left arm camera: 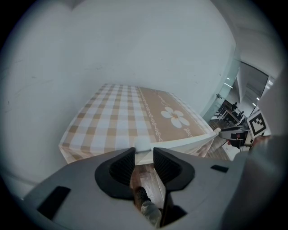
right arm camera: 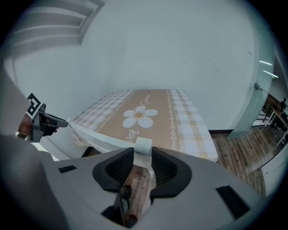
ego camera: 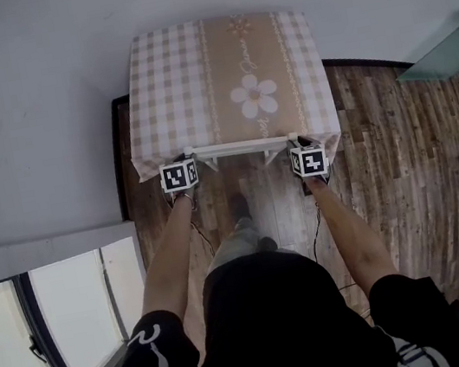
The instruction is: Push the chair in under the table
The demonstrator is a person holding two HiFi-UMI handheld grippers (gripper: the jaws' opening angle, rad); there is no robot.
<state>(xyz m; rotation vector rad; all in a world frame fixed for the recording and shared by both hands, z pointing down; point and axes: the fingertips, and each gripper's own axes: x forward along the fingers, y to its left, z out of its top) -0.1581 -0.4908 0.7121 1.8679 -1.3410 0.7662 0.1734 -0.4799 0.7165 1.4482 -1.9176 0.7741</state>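
A white chair stands at the near edge of the table (ego camera: 185, 80), which wears a beige checked cloth with a daisy print. Only the chair's top rail (ego camera: 236, 145) shows in the head view; the seat is hidden under the cloth. My left gripper (ego camera: 182, 159) is at the rail's left end, and its pads sit against the white corner post (left arm camera: 143, 144), which fills the gap between them (left arm camera: 144, 151). My right gripper (ego camera: 300, 141) holds the rail's right corner post (right arm camera: 143, 146) the same way, jaws closed around it (right arm camera: 143, 152). The rail (right arm camera: 96, 136) runs from one gripper to the other.
A white wall stands behind the table and along its left side. Wooden floor (ego camera: 379, 134) lies to the right, where a glass door (ego camera: 448, 52) stands. A window (ego camera: 68, 312) is at lower left. The person's shoe (ego camera: 240, 207) stands on the floor just behind the chair.
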